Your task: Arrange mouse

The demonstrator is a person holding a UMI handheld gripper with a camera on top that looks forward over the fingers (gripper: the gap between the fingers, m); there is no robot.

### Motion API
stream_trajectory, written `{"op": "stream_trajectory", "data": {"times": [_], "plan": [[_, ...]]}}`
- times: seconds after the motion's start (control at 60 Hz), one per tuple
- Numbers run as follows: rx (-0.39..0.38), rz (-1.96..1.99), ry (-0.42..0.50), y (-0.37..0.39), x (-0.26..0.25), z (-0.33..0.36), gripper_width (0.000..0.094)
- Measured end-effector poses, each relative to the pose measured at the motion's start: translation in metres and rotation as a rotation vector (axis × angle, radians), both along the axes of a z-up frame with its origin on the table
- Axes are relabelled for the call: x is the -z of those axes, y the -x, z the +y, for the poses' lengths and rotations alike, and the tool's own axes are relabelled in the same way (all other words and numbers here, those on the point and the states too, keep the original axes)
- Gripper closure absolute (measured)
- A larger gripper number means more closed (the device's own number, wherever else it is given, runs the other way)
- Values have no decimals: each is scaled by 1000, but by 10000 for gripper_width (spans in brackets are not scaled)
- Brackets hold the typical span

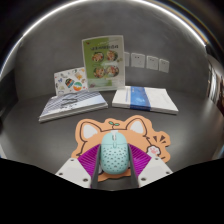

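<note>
A pale teal mouse (pixel 113 153) with a dotted shell lies between my two fingers, over an orange cat-shaped mouse mat (pixel 95 127) on the grey table. My gripper (pixel 113 162) is shut on the mouse. The purple pads (pixel 90 157) press against its left and right sides. The mouse's rear end is hidden between the fingers. I cannot tell whether the mouse rests on the mat or hangs just above it.
Beyond the mat, a closed book (pixel 72 106) lies at the left and a blue-and-white book (pixel 145 98) at the right. A green booklet (pixel 102 62) stands against the back wall, with a smaller one (pixel 72 82) beside it. Wall sockets (pixel 150 62) are behind.
</note>
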State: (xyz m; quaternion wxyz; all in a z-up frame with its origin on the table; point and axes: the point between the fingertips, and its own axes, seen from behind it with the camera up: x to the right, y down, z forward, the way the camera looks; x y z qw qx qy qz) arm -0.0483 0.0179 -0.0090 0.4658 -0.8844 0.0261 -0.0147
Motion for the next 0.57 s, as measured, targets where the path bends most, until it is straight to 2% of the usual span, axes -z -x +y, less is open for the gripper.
{"op": "stream_trajectory", "data": {"times": [0.05,0.067,0.083,0.1,0.117,0.217,0.233,0.25,0.35,0.45,0.567], "plan": [[6,14,13,-1,0,1,426],[9,17,17,-1,0,1,363],[12,20,24,-1,1,1,392],[13,24,27,-1,1,1,376],[14,27,26,0,0,0,301],[12,49,-5,6,-17,-14,41],[10,55,-13,8,-22,-18,46],[8,61,-25,11,-27,-22,92],[-16,113,-85,26,-60,-58,92],[-42,127,-93,32,-76,-105,97],[-29,89,-113,19,-87,-154,96]]}}
